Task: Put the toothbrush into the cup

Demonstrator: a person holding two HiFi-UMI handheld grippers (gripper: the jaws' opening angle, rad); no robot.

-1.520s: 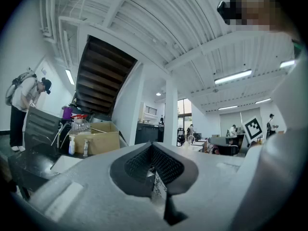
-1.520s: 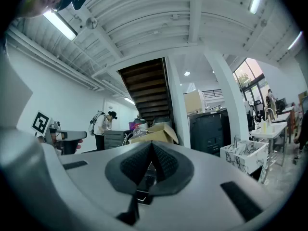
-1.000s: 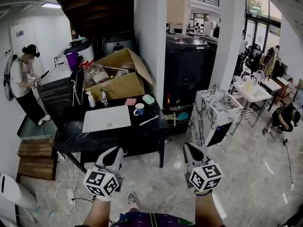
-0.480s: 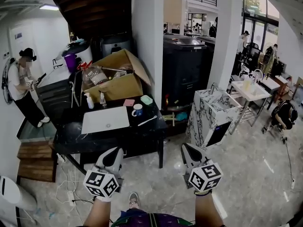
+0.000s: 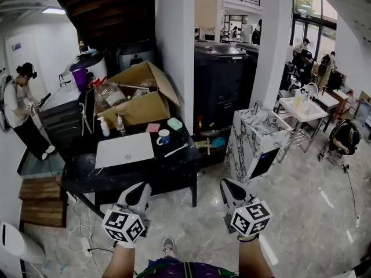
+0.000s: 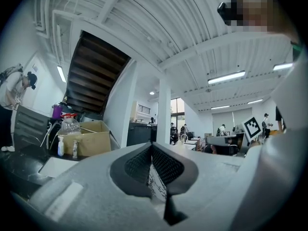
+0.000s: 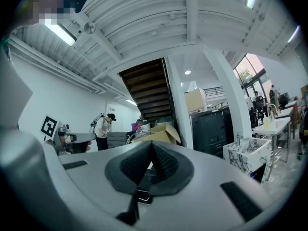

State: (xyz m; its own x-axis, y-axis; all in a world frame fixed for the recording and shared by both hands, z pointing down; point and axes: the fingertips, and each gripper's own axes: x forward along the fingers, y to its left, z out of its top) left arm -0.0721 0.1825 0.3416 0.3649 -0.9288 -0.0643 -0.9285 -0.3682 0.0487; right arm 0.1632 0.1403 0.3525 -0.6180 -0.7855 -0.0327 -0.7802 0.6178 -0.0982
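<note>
A blue and white cup (image 5: 163, 136) stands on the black table (image 5: 145, 169), to the right of a white basin (image 5: 124, 149). A white toothbrush (image 5: 175, 150) lies on the tabletop just right of the cup. Both grippers hang over the marble floor, short of the table's front edge. My left gripper (image 5: 138, 189) (image 6: 151, 148) is shut with nothing in it. My right gripper (image 5: 228, 185) (image 7: 151, 146) also has its jaws together and holds nothing. Both point level toward the table.
An open cardboard box (image 5: 136, 100) with bottles, a spray bottle (image 5: 103, 126), a green block (image 5: 174, 123) and a pink pad (image 5: 153, 128) sit at the table's back. A marble-patterned cabinet (image 5: 255, 143) stands to the right, a white pillar (image 5: 174, 51) behind. Cables (image 5: 81, 239) lie at the left.
The table and room have slid slightly left in the head view. Both grippers keep the same place below, still shut.
</note>
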